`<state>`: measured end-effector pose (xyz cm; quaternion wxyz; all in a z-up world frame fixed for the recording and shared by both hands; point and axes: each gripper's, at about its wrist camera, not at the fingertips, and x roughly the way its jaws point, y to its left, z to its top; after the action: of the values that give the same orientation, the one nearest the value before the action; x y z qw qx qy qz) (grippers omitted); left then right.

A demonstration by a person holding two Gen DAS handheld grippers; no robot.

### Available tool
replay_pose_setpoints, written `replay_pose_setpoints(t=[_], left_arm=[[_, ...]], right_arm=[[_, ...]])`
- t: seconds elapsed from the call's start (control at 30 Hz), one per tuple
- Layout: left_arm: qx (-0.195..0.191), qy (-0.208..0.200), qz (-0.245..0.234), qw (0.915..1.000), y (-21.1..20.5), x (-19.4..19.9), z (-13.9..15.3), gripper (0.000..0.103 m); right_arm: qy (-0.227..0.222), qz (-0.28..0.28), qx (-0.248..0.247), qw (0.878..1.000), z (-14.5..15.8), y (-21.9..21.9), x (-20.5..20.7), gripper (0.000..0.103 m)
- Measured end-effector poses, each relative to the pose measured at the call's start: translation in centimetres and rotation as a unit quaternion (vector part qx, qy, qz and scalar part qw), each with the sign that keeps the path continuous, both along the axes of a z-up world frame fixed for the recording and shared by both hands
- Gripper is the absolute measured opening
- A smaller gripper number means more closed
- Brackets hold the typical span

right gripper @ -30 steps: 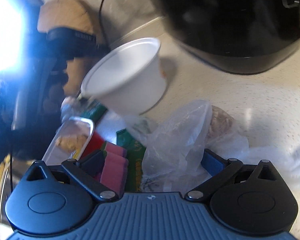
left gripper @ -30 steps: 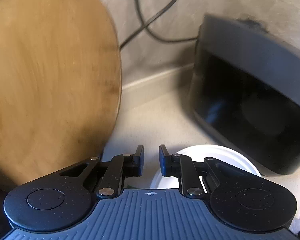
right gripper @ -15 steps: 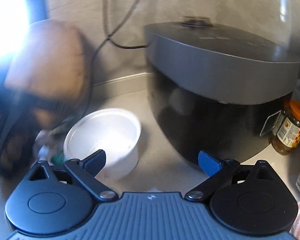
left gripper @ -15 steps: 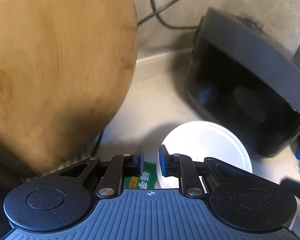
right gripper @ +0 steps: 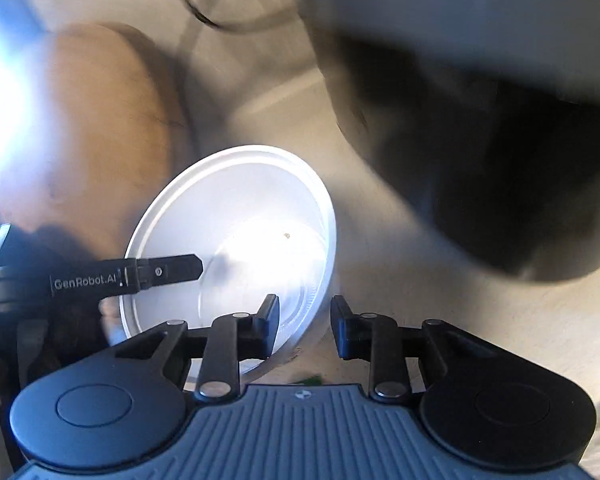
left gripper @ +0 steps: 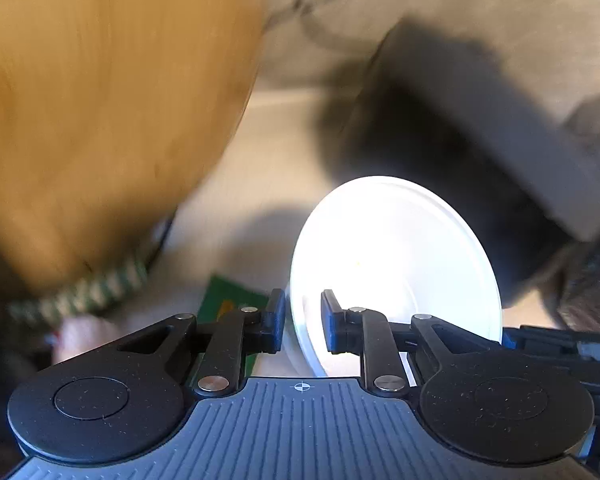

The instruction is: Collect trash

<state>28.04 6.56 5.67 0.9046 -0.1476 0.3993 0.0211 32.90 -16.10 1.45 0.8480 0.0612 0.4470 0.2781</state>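
A white foam bowl [left gripper: 396, 264] stands on the beige counter, blurred by motion. In the left wrist view its near rim runs between the fingers of my left gripper [left gripper: 302, 320]. Those jaws are opening and a small gap shows beside the rim. In the right wrist view the white foam bowl [right gripper: 236, 232] has its right rim between the fingers of my right gripper [right gripper: 305, 322]. These jaws are closing, one finger inside and one outside, with counter still showing beside the outer finger. One finger [right gripper: 168, 270] of my left gripper reaches over the bowl's left side.
A black rice cooker [left gripper: 480, 140] stands close behind the bowl, and it also fills the upper right of the right wrist view [right gripper: 500, 160]. A round wooden board [left gripper: 100, 120] leans at the left. A green packet [left gripper: 228, 300] lies by the bowl. A cable [right gripper: 204, 16] runs along the wall.
My right gripper's wide jaws have narrowed and now straddle the bowl's rim. My left gripper's jaws have widened a little. The bowl looks nearer in both views.
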Motion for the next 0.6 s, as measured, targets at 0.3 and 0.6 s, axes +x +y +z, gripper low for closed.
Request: replay_pose_setpoints(t=[0.3,0.6], left_arm=[[0.076,-0.040,0.013,0.9962,-1.3,-11.3,7.5,0.022],[0.036,-0.012,0.054,0.9978,4.4,-25.6,4.9,0.024]], right_arm=[[-0.020,0.042,0.020,0.999,6.1,1.1,-9.9,0.030],[0.055,0.123,0.014,0.991,2.8,6.6,-20.5,0.030]])
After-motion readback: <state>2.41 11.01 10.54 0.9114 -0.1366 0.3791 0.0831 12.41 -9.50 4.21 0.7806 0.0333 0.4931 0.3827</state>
